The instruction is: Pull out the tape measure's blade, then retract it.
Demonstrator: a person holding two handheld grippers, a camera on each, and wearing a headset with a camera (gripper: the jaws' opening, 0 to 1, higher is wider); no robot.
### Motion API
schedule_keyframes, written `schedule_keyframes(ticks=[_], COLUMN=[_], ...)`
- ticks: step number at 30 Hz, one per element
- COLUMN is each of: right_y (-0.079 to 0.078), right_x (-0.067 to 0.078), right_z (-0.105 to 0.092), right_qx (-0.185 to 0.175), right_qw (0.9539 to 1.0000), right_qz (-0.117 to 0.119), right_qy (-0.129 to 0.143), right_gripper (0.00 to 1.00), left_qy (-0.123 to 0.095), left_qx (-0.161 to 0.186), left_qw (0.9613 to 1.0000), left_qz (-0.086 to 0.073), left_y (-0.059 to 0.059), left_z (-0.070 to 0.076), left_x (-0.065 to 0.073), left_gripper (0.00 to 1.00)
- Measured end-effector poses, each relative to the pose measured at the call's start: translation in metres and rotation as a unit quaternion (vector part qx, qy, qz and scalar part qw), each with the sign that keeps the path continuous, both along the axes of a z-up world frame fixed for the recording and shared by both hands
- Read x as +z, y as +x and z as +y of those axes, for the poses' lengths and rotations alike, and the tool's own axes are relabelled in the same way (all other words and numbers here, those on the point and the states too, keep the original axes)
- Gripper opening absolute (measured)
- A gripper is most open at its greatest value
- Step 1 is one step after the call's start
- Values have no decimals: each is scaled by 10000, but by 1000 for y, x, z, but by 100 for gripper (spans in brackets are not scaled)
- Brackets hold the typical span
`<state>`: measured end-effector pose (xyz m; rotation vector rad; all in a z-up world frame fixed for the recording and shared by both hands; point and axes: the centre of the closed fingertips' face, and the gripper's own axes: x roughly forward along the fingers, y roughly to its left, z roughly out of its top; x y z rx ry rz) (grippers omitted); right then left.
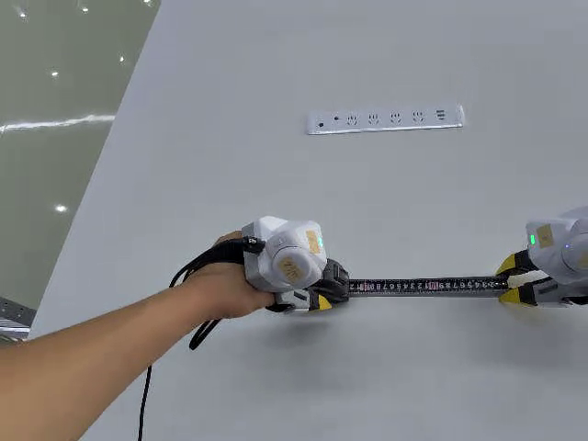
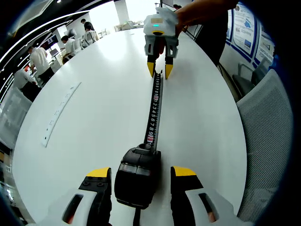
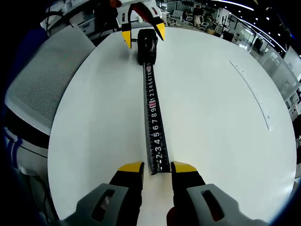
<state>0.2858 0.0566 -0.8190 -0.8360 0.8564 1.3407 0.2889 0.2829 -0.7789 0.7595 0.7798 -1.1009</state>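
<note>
On the near part of the white table (image 1: 276,202), the left gripper (image 2: 141,172), held in a hand (image 1: 225,289), has its jaws closed against the sides of the black case (image 2: 138,176). They seem to be pinching it, though the fisheye view makes contact hard to judge. The blade (image 3: 153,108) lies pulled out flat, running right. At its end, the right gripper (image 3: 157,167) has its jaws slightly spread, one yellow tip on each side with slim gaps. A power strip (image 1: 386,119) lies farther back.
</note>
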Motion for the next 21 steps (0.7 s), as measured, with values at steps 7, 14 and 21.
schedule_keyframes(ticks=[7, 14, 21], right_y=[-3, -3, -10], right_x=[4, 16, 30], right_z=[3, 4, 6], right_qx=[-271, -708, -1207], right_qw=[9996, 9973, 9918], right_qz=[52, 50, 33], right_qy=[56, 211, 427], right_gripper=[26, 30, 35], left_qy=[-58, -379, -600], left_qx=[460, 1199, 1688], left_qw=[9989, 9920, 9837], left_qz=[1, 58, 139], left_y=[2, -2, -13], left_z=[9, 15, 17], left_x=[6, 15, 24], left_gripper=[47, 50, 57])
